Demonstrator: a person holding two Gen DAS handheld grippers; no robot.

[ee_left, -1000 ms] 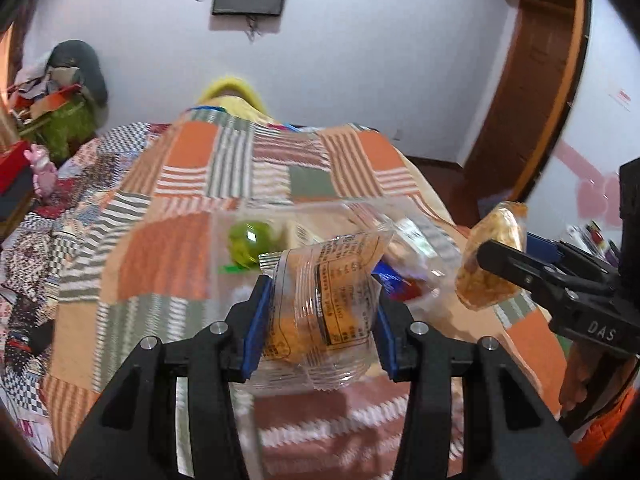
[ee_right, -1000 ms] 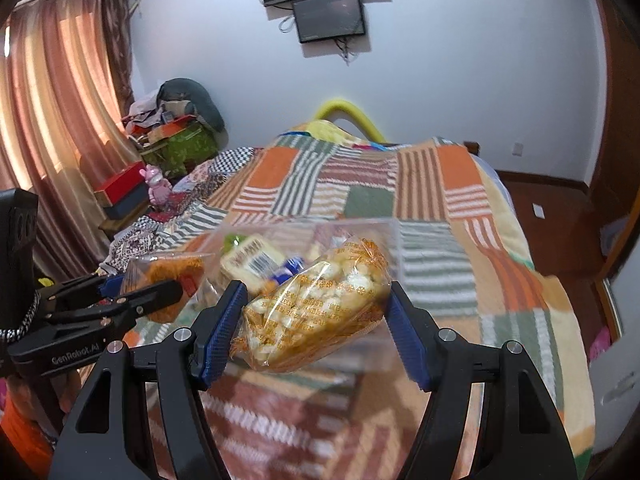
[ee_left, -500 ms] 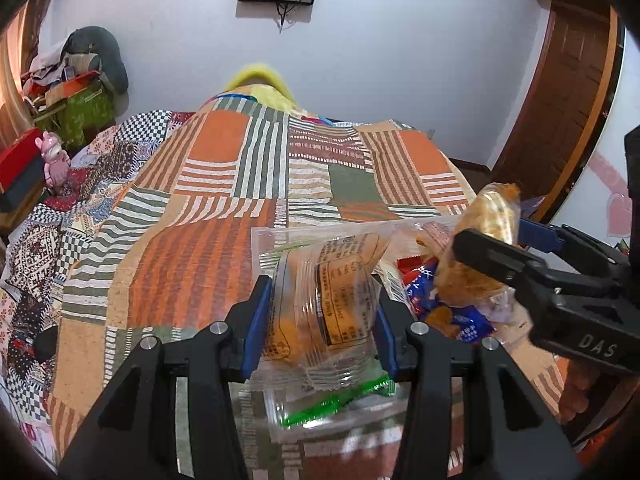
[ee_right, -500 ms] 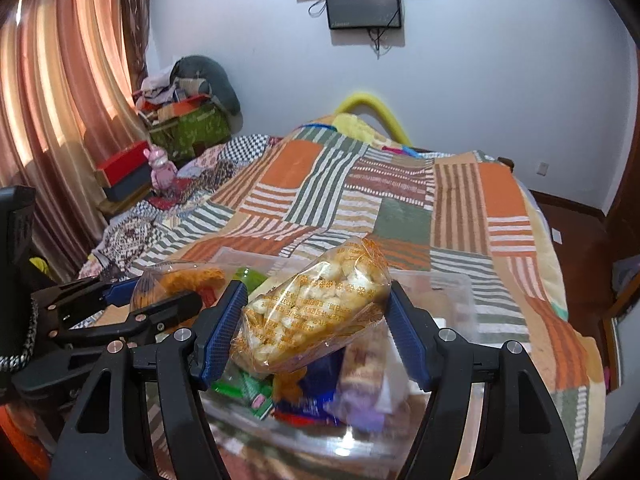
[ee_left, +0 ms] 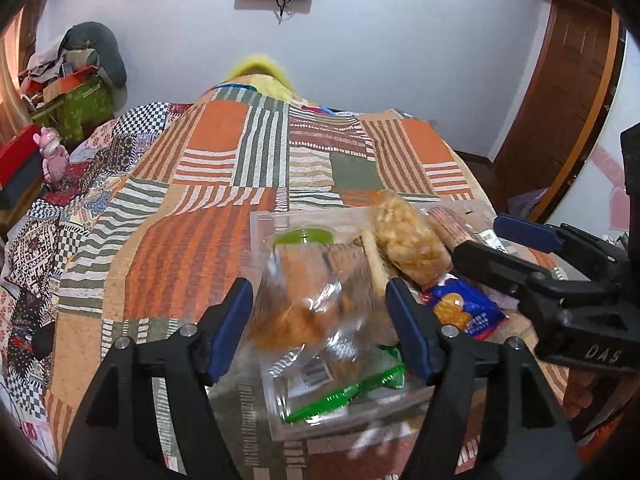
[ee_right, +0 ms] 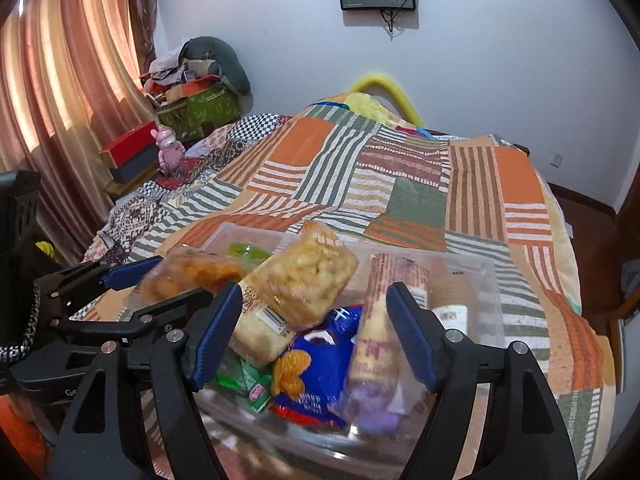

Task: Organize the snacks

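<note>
Two hand-held grippers (ee_left: 320,320) (ee_right: 314,328) gape over one clear bin (ee_right: 486,280).

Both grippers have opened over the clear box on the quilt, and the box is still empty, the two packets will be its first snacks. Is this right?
Not quite. The clear box is not empty: the right wrist view shows a blue packet, a green wrapper and a long striped packet already inside. The rest holds: the left gripper and right gripper stand open over it.

I see the clear plastic bin (ee_right: 486,280) resting on the patchwork quilt (ee_right: 416,184) — snack packets inside. The blue cracker packet (ee_right: 320,364) lies between a green wrapper (ee_right: 244,380) on its left and the long striped packet (ee_right: 380,320) on its right.
</note>
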